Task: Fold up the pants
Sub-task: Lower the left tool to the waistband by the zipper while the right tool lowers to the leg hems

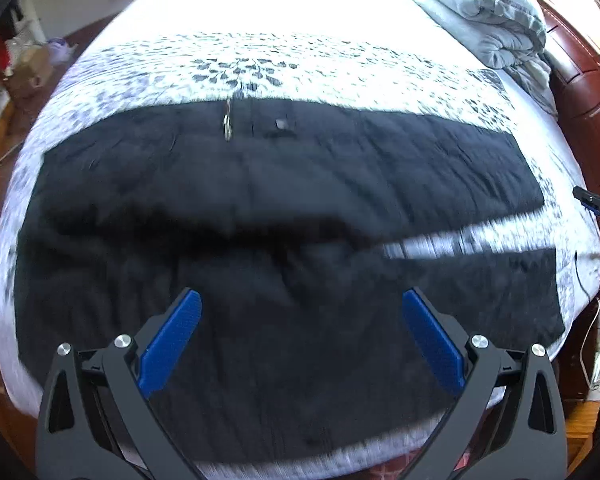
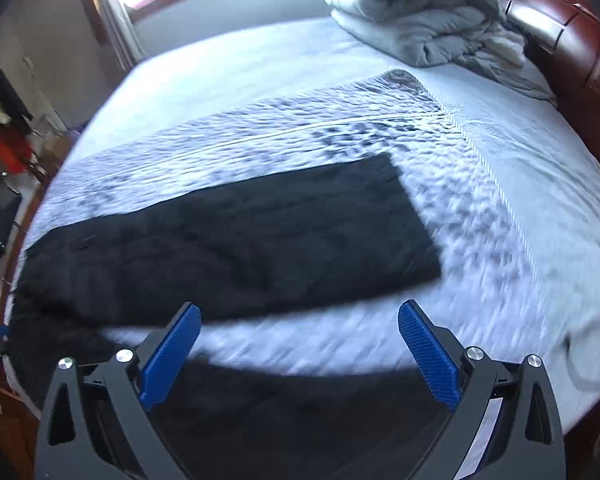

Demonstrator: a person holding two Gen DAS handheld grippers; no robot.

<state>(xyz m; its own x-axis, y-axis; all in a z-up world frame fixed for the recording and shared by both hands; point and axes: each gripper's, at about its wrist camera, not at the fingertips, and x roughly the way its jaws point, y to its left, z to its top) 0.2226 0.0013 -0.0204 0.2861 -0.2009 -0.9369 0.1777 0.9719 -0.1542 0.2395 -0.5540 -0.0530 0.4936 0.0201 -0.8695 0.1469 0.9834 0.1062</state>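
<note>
Black pants [image 1: 284, 200] lie spread flat across a patterned white bedspread [image 1: 260, 60], legs running to the right with a narrow gap between them. A metal zipper pull [image 1: 228, 122] and a button show at the far waist edge. My left gripper [image 1: 300, 300] hovers open above the near part of the pants, blue pads [image 1: 172, 340] wide apart and nothing between them. In the right wrist view the pants [image 2: 240, 236] stretch from the left to a leg end at centre. My right gripper [image 2: 300, 312] is open above the gap between the two legs. The right gripper [image 1: 596, 204] also shows at the left view's right edge.
A crumpled grey duvet [image 2: 420, 12] sits at the bed's far right corner by the dark red wooden headboard [image 2: 580, 40]. Boxes and clutter [image 1: 24, 68] stand on the floor to the left of the bed. A white cable [image 1: 592, 332] hangs at the bed's right edge.
</note>
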